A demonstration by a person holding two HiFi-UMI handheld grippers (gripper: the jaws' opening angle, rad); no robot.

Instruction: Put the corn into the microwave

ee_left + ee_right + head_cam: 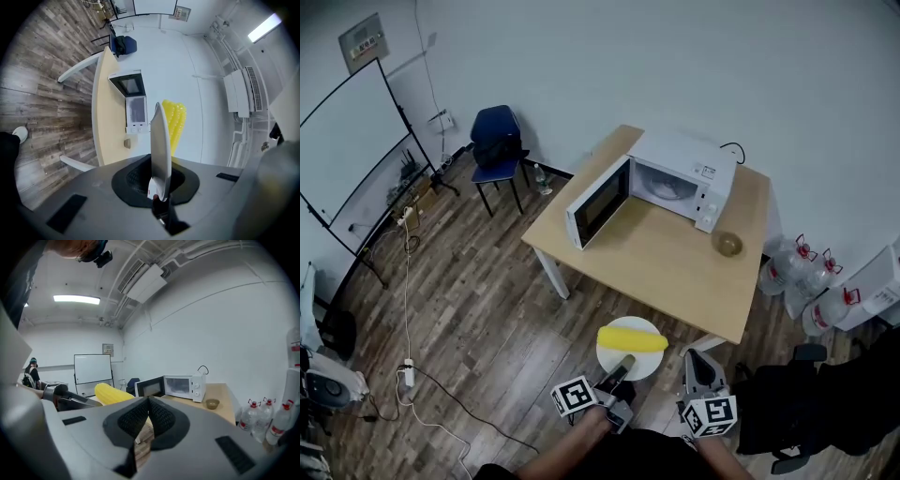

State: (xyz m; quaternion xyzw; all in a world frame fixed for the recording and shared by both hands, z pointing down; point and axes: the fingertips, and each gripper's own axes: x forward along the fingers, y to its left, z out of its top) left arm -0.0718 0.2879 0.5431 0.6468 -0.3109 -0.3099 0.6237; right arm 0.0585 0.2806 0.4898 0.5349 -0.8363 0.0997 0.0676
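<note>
A yellow corn cob (633, 339) lies on a small white plate (623, 361), held in the air in front of the table's near edge. My left gripper (619, 373) is shut on the plate's near rim. From the left gripper view the plate (159, 150) shows edge-on between the jaws, with the corn (174, 123) behind it. The white microwave (680, 176) stands at the back of the wooden table (666, 258) with its door (598, 202) swung open to the left. My right gripper (701, 367) hangs beside the plate, shut on nothing (149, 401). The right gripper view also catches the corn (112, 393) and the microwave (180, 386).
A small brownish bowl (728, 244) sits on the table right of the microwave. Water bottles (797, 267) stand on the floor at the right, a black chair (797, 403) near my right side. A blue chair (499, 141) and a whiteboard (356, 141) stand at the far left; cables run across the floor.
</note>
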